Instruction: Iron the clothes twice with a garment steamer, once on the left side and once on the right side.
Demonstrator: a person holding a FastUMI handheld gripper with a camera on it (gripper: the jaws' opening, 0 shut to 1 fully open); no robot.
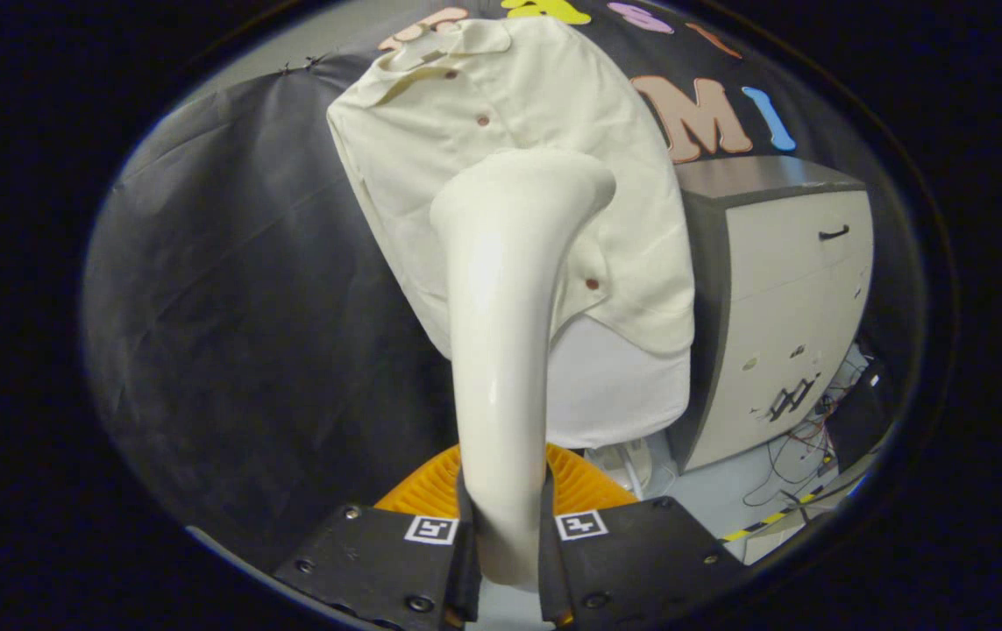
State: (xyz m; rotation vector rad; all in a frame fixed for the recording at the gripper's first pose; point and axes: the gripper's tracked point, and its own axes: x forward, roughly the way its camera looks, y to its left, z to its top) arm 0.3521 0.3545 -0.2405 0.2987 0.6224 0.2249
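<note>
The gripper (pixel 505 535) is clamped on the handle of the garment steamer (pixel 505 350), both fingers pressing on its lower shaft, so the tool stands upright and extends forward along the finger axis. This grasp low on the handle keeps the flared steam head (pixel 525 188) well ahead of the fingers, where it faces the cream button-front shirt (pixel 501 158); whether the head touches the fabric or stands just off it cannot be determined. The shirt hangs in front of the black cloth wall (pixel 246 289), tilted in this view, with its collar uppermost and its hem (pixel 614 337) lying over a white lower layer (pixel 614 394). The head sits near the button placket, roughly mid-chest, so judging which side is being treated is uncertain. Free room lies on the cloth side of the shirt, where nothing obstructs a stroke. On the opposite side a cabinet with drawers (pixel 790 324) stands just beside the shirt's edge, and loose cables (pixel 803 438) lie on the floor below; travel there probably needs more care. An orange ribbed object (pixel 584 486) sits just beyond the fingers, beneath the handle.
</note>
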